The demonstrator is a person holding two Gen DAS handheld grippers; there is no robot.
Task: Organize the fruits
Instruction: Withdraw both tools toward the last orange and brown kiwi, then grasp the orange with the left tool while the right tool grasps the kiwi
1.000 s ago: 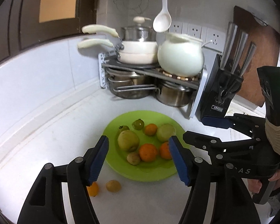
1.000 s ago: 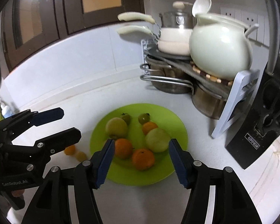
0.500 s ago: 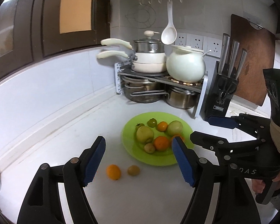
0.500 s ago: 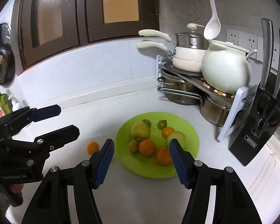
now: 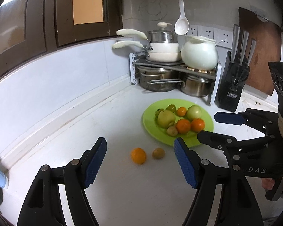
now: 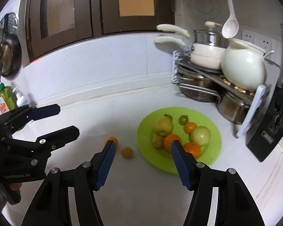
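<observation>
Both grippers have drawn back from the plate since the earlier frames, so that more counter and two loose fruits now show ahead of them. Left to right: the left gripper [image 5: 139, 162] stands released, nothing between its blue pads, hovering over the white counter [image 5: 66, 131]. An orange [image 5: 138, 155] and a brownish fruit [image 5: 158, 153] lie on the counter just beside each other, near the plate's left rim but apart from it. The green plate [image 5: 151, 126] holds the remaining fruits, grouped and touching: pale green ones, oranges, small dark green ones. The right gripper [image 6: 142, 161] is likewise released and empty, above the plate's near rim. A pot rack [image 5: 171, 66] stands behind.
</observation>
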